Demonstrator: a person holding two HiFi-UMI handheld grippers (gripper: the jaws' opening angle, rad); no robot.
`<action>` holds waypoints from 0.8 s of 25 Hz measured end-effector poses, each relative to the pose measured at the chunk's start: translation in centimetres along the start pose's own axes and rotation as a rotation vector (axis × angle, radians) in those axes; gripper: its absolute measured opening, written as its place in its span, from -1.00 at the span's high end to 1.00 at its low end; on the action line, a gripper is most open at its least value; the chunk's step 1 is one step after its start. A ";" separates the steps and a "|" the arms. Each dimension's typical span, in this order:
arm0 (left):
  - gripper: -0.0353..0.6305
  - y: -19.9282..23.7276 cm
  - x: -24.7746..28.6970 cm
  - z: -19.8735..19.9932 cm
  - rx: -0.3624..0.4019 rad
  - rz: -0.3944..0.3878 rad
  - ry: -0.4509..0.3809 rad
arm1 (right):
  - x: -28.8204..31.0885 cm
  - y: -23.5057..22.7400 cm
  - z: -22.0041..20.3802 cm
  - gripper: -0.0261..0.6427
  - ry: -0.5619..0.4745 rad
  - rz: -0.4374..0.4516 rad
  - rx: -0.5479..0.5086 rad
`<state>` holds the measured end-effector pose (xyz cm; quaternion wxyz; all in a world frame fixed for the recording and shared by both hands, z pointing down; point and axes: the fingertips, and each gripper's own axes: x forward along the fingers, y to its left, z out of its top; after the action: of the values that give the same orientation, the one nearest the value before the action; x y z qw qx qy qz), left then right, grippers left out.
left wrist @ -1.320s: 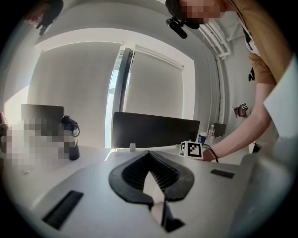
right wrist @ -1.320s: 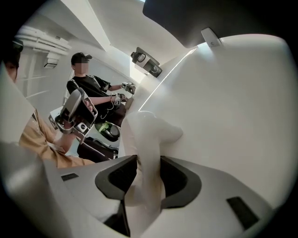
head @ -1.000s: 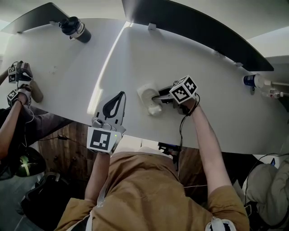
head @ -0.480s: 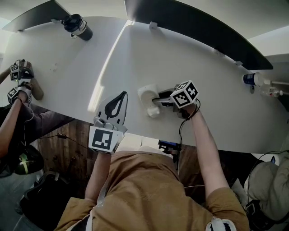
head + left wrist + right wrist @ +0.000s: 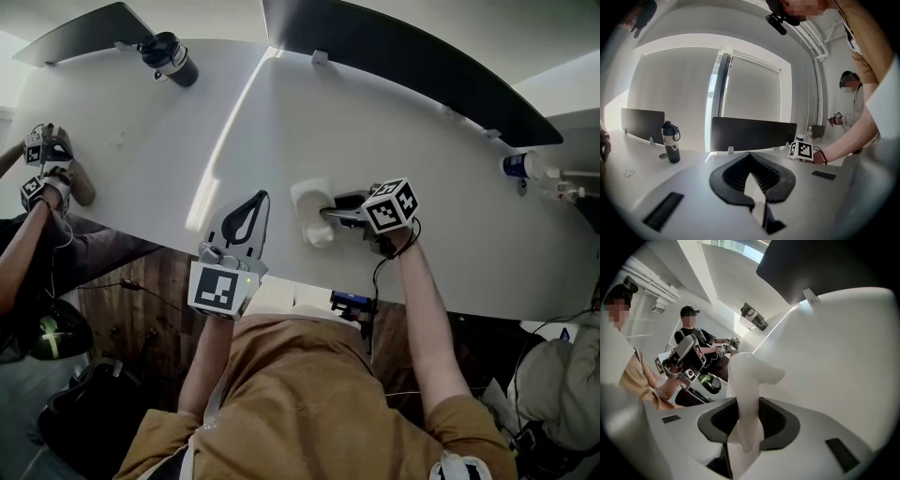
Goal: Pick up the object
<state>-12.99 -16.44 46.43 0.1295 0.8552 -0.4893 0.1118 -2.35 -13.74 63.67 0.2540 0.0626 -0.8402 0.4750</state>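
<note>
Dark bottle point(image 5: 169, 58): we see it upright on the desk point(image 5: 281, 122) with its lid on, well apart from the white object point(image 5: 313, 208), off to that object's far left. Its contents do not show.
Small bottle point(image 5: 521, 167): blue-capped, well apart from the white object on its right. We cannot tell what is in it.
White object: a smooth, curved piece. Its stem runs between the jaws of the right gripper point(image 5: 330, 209), and its rounded head reaches past their tips.
Right gripper: clamped on the white object's stem from both sides.
Left gripper point(image 5: 255, 199): jaws together with nothing between them, near the white object on its left, not touching it.
</note>
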 end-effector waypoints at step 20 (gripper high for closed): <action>0.88 -2.8 -0.1 2.9 0.057 -0.065 -0.038 | -8.0 6.6 4.9 0.53 -0.323 -0.144 -0.156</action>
<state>-10.38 -15.93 43.37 0.0993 0.8758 -0.4604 0.1050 0.46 -15.31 52.74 0.1533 0.1781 -0.8976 0.3729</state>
